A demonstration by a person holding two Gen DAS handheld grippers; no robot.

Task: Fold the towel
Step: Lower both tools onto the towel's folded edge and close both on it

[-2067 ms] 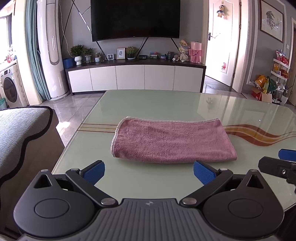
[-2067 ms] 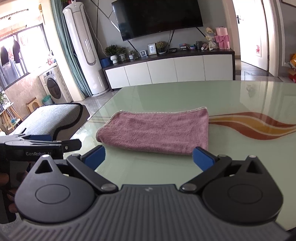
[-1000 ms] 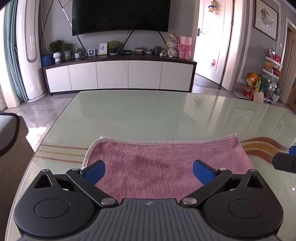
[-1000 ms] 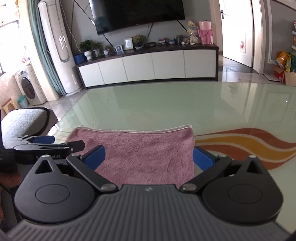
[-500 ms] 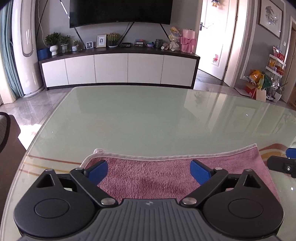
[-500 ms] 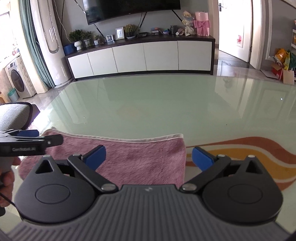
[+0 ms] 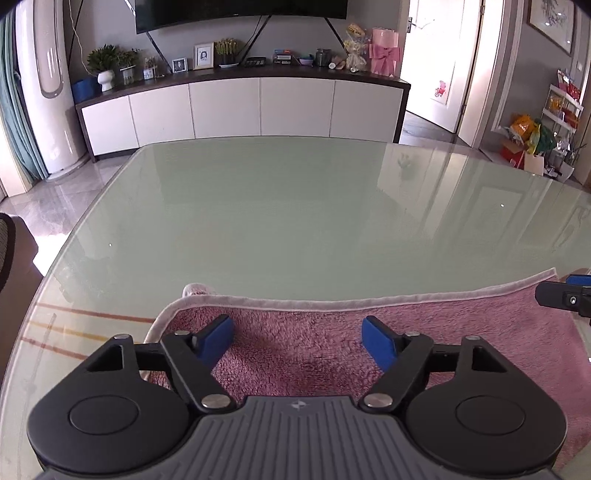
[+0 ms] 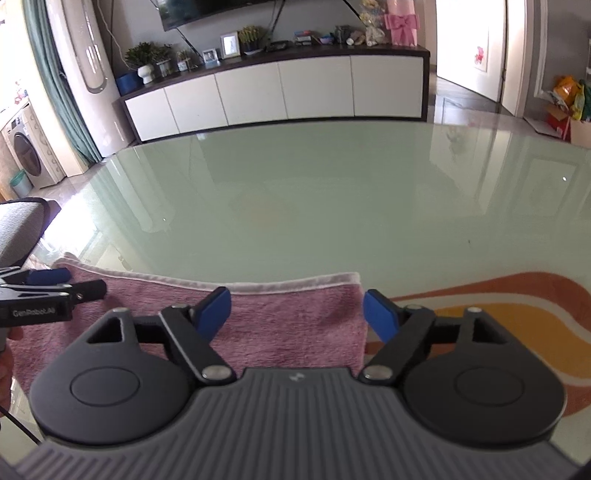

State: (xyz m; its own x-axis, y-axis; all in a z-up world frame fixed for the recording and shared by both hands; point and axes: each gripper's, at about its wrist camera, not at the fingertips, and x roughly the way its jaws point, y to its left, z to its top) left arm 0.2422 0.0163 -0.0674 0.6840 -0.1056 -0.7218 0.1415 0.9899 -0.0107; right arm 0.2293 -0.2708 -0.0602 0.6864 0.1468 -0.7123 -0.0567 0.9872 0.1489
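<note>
L gripper [image 7: 297,338] is seen w/ jaws apart, just been closing, pads over the towel's [image 7: 461,325] left end, nothing pinched; R gripper [image 8: 297,310] likewise spread and just been closing, straddling the towel's right edge, right pad over bare glass; pink towel is laid flat, white-hemmed far edge, on the near part of the green glass table [image 7: 295,206]; TV cabinet [image 7: 258,103] is seen beyond.

Home living room. Wall-mounted television [image 7: 240,14] hanging at far side above long white sideboard [image 7: 243,107] carrying potted plants [image 7: 105,64], framed photos [image 7: 204,55], pink bow-tied gift [image 7: 384,51]. Glossy glass table [image 7: 295,214] filling foreground. Washing machine [image 8: 27,157] standing far left, curtain [image 8: 59,81] hanging beside it, doorway [image 7: 439,66] opening far right.
</note>
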